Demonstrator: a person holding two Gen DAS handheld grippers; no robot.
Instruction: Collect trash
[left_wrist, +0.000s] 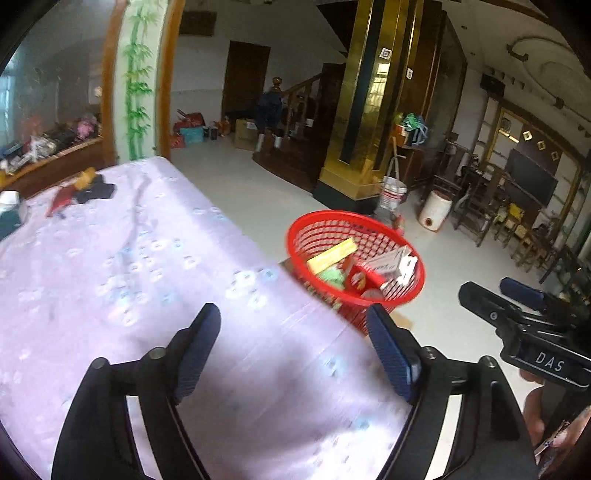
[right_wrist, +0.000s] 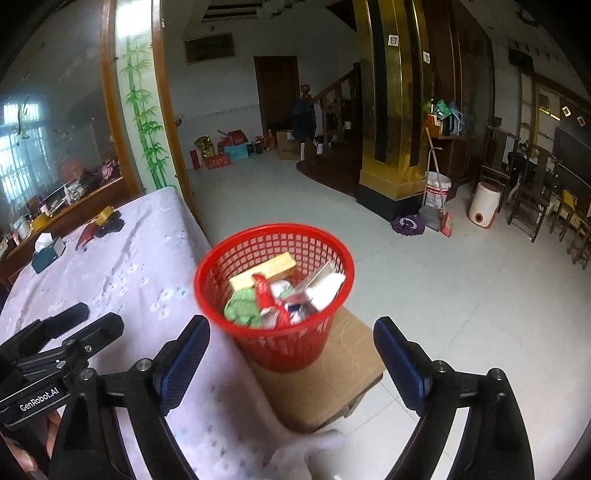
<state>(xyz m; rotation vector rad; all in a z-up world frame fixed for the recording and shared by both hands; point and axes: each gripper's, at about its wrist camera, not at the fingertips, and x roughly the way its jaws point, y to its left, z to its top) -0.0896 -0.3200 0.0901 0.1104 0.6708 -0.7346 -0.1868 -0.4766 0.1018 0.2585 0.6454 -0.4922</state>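
- Beside the table's edge, at your right gripper's (right_wrist: 291, 347) twelve o'clock, a red mesh basket (right_wrist: 275, 334) sits on a cardboard box (right_wrist: 332, 384), holding wrappers, a yellow box (right_wrist: 264, 275) and green crumpled trash (right_wrist: 242, 308).
- Your right gripper is spread wide, grasping nothing.
- Your left gripper (left_wrist: 295, 339) hovers over the lilac tablecloth (left_wrist: 129, 258), released, basket at one o'clock.

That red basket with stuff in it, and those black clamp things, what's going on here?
A person is tidying up with a two-finger gripper in each hand. Both the left gripper and right gripper are open and hold nothing. The red basket stands on a low brown stool beside the cloth-covered table and already holds wrappers and cartons. A few things still lie at the table's far end.
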